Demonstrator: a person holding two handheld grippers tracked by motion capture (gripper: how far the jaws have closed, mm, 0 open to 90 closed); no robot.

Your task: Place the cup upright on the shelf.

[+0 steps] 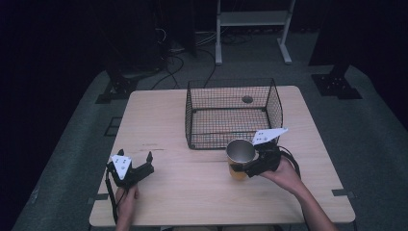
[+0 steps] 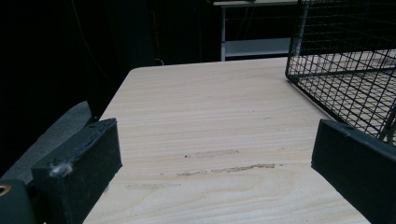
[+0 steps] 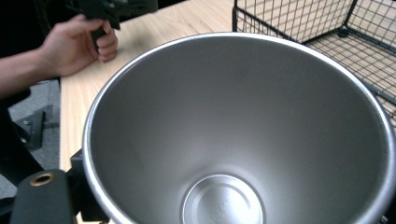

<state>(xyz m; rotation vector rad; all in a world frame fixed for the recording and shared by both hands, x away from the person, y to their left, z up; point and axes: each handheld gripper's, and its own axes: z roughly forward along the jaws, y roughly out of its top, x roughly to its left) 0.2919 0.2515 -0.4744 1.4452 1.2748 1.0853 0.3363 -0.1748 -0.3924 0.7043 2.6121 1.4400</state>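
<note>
Apparently mid-transfer, the right gripper (image 1: 246,168) pinches a steel cup (image 1: 240,153) at frame centre, just before the wire basket (image 1: 231,113); lifting over its rim likely follows. Left gripper (image 1: 136,159) rests spread at lower left.

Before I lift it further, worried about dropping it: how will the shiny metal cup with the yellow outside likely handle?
The shiny metal cup with the yellow outside is probably rigid and light: thin steel walls, empty inside. Its smooth tapered wall may slip in the right gripper. Upright on the table, it should stand.

Wire basket (image 1: 233,113) toward table's (image 1: 192,192) far middle; metal cup (image 1: 240,155) just before its near right corner; left gripper (image 1: 136,160) well apart, near left.
</note>
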